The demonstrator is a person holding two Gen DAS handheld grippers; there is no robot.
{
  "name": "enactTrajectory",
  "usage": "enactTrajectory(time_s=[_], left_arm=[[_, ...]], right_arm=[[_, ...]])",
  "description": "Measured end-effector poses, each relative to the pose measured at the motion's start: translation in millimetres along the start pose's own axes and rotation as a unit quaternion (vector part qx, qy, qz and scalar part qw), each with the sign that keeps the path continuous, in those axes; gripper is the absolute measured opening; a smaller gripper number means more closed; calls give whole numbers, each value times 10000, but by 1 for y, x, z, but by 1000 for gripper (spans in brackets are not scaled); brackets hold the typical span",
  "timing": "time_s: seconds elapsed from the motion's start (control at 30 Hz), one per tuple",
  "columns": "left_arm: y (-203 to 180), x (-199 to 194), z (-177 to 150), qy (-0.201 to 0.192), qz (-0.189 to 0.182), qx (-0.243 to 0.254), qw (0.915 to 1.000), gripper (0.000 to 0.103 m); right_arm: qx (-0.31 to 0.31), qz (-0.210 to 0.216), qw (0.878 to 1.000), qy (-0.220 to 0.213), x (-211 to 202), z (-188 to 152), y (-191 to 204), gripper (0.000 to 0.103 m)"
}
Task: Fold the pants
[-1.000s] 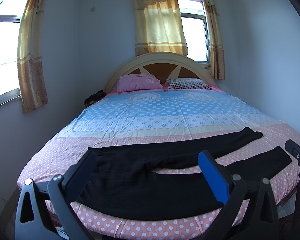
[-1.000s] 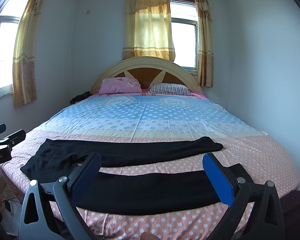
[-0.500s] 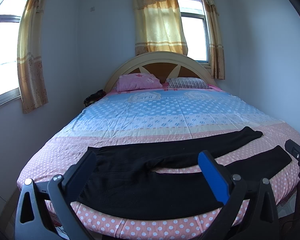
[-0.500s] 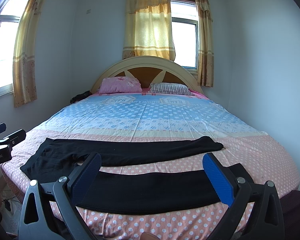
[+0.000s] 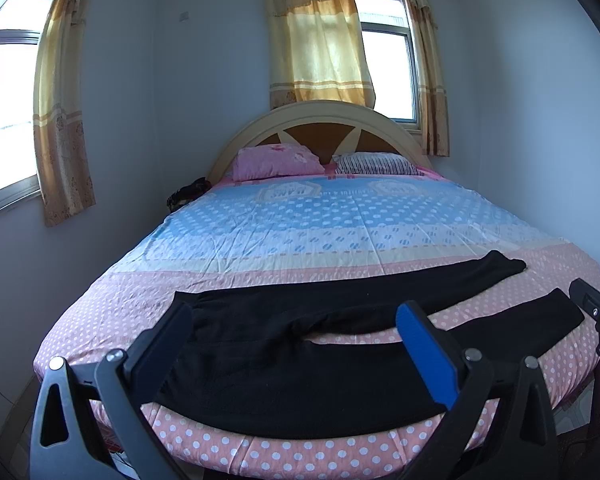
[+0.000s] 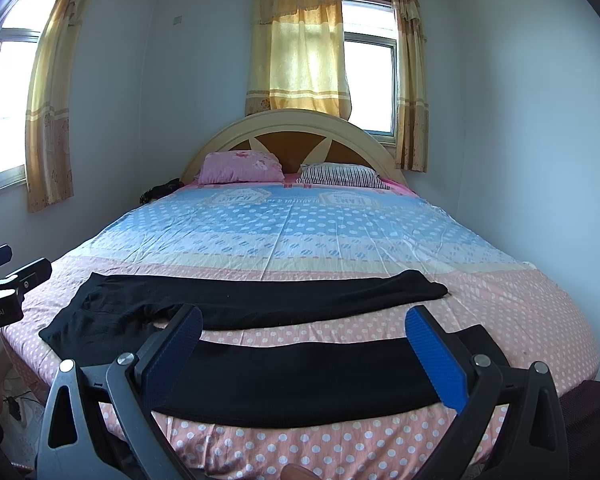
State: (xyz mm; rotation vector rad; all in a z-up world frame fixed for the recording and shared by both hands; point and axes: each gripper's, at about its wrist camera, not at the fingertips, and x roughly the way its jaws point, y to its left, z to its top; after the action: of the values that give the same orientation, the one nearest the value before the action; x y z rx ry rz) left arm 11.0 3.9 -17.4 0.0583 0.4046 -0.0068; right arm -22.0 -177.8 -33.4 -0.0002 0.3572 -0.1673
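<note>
Black pants (image 5: 284, 364) lie flat across the foot of the bed, waist at the left, both legs stretched to the right and spread apart. They also show in the right wrist view (image 6: 300, 380). My left gripper (image 5: 296, 348) is open and empty, held above the bed's front edge over the waist and near leg. My right gripper (image 6: 304, 344) is open and empty, held over the near leg. Each gripper shows at the edge of the other's view, the right one (image 5: 596, 308) and the left one (image 6: 8, 280).
The bed (image 5: 340, 232) has a blue and pink dotted sheet, with a pink pillow (image 5: 276, 162) and a striped pillow (image 5: 376, 164) at the round headboard. A dark bundle (image 5: 188, 196) lies at the far left edge. Walls stand close on both sides.
</note>
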Motion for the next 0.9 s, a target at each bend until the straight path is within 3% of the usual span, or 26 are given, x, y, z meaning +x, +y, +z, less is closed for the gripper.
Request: enactTrajectory(time_s=[0.33,0.47,0.73,0.9], left_arm=[[0,8,-4,96,-41,27,9999,103],[16,29,-9,165,-10,85,9998,103],[129,140,-13,736,1010,-50,9921,103],[191,203,-23,1154,1362,-17,9839,103]], right_arm=[[-52,117,9999,101,11,-8,0,102],[-115,215,9991,353,32,-18,-4,102],[-163,180,9951,954,103,-22,-26,102],[-256,148,9917,1250,160,-1,-34,98]])
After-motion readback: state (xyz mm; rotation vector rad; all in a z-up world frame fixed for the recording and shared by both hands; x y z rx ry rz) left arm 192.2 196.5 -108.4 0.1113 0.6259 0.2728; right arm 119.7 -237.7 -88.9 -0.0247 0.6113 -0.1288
